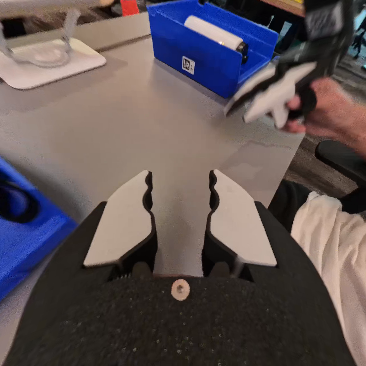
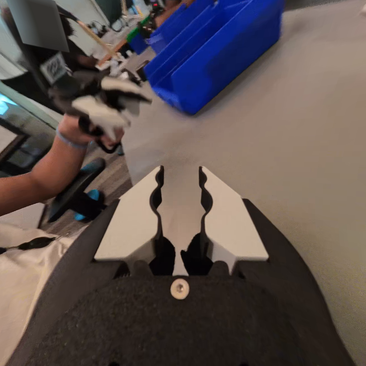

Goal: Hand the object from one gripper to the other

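Nothing picked yet. Left gripper [image 1: 180,173] and right gripper [image 2: 181,168] both empty, jaws apart. White roll [image 1: 213,34] sits in blue bin [image 1: 198,59] at 12 o'clock; pickup and handover remain.

A roll [image 1: 213,35] lies in a bin [image 1: 198,59] on the table [image 1: 138,118], far side.

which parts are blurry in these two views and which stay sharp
Left wrist view: own left gripper sharp and open, the right gripper smeared by motion, blue bin soft. Right wrist view: own right gripper crisp, the left gripper and bins blurred.
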Motion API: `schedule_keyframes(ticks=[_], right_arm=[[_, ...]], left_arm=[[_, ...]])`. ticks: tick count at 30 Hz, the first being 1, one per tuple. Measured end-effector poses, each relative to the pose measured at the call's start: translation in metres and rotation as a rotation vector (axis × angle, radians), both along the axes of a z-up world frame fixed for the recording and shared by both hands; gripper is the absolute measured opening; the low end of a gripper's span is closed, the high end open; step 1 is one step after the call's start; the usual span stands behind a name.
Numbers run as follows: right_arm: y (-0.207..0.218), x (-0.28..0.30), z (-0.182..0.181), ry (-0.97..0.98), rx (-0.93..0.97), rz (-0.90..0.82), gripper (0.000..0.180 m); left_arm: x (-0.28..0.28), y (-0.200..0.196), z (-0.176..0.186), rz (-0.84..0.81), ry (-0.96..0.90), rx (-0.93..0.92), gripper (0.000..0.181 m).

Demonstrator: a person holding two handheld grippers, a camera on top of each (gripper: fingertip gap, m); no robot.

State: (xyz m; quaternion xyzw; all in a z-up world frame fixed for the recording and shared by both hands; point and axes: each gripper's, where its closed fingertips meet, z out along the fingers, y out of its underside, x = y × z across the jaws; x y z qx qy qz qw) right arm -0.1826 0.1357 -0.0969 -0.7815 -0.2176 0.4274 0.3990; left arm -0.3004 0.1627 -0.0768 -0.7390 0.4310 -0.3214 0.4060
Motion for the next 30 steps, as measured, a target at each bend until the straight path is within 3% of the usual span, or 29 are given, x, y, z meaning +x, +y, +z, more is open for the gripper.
schedule_keyframes(ticks=[3, 6, 9, 12, 14, 19, 20, 22, 30], right_arm=[[-0.020, -0.014, -0.020, 0.071, -0.027, 0.037, 0.034], [-0.019, -0.012, -0.031, 0.027, -0.014, 0.063, 0.033], [-0.017, -0.018, -0.027, 0.092, -0.047, 0.090, 0.033], [-0.018, -0.024, -0.031, 0.075, -0.038, 0.118, 0.031], [-0.021, -0.028, -0.035, 0.079, -0.056, 0.142, 0.031], [-0.029, -0.030, -0.039, 0.093, -0.087, 0.182, 0.031], [-0.029, -0.029, -0.039, 0.100, -0.089, 0.183, 0.031], [-0.029, -0.027, -0.035, 0.127, -0.099, 0.183, 0.030], [-0.025, -0.020, -0.020, 0.240, -0.133, 0.163, 0.029]], left_arm=[[-0.044, 0.022, 0.017, -0.099, 0.108, 0.032, 0.054], [-0.091, 0.087, 0.014, -0.075, 0.400, 0.213, 0.051], [-0.133, 0.170, -0.008, 0.017, 0.749, 0.313, 0.045], [-0.147, 0.221, -0.048, 0.031, 0.927, 0.177, 0.048], [-0.139, 0.234, -0.070, -0.003, 0.932, 0.072, 0.049], [-0.127, 0.266, -0.094, -0.011, 0.941, 0.038, 0.048], [-0.126, 0.265, -0.099, -0.019, 0.935, 0.004, 0.044], [-0.121, 0.256, -0.104, -0.079, 0.907, -0.071, 0.015], [-0.130, 0.258, -0.048, -0.052, 0.883, 0.023, 0.005]])
